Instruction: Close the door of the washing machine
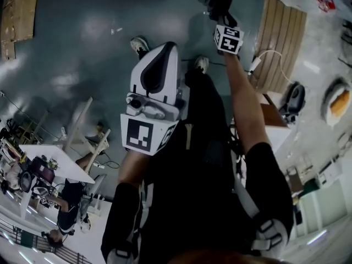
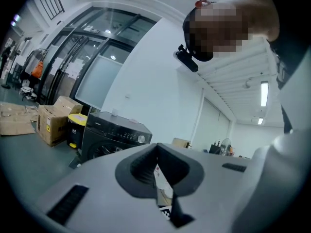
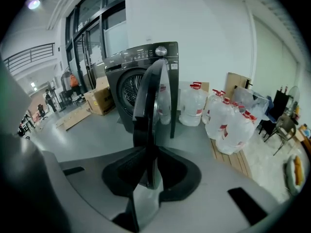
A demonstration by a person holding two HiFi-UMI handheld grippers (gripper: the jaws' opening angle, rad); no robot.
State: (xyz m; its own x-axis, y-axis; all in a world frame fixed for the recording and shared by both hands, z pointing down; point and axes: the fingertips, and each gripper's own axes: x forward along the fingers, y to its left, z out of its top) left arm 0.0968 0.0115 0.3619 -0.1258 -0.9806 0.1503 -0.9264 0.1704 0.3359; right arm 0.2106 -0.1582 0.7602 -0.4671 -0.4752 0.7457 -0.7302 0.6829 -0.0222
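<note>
the right gripper (image 3: 149, 168) had its jaws pinched on the near rim of the door (image 3: 151, 96), standing only as far apart as the thickness of that dark rim, which ran down into the notch between the pads. the left gripper (image 2: 156, 152) was held close in front of the person with its jaws drawn together and nothing between them, so it took no part in the work. from the right gripper view the door showed edge-on, swung well out from the washing machine (image 3: 138, 56) and reaching toward the camera, with the round drum opening (image 3: 127, 90) uncovered just to its left. the machine stood on the grey floor (image 3: 92, 130) against the far white wall, with water jugs (image 3: 228, 123) on a wooden pallet (image 3: 235, 161) to its right and cardboard boxes (image 3: 99, 100) to its left, further back. i judged the step in hand to be the swing itself: the door was gripped, but it was far from shut. the next move would call for carrying the rim round in an arc toward the opening rather than pushing it straight, letting the wrist turn with the door so the rim did not twist out of the pads, and then a firm press at the end to seat the latch. where the hinge sat could not be made out, as the door itself hid it. the jugs stood near the door's right side, but the arc should lead away from them.
</note>
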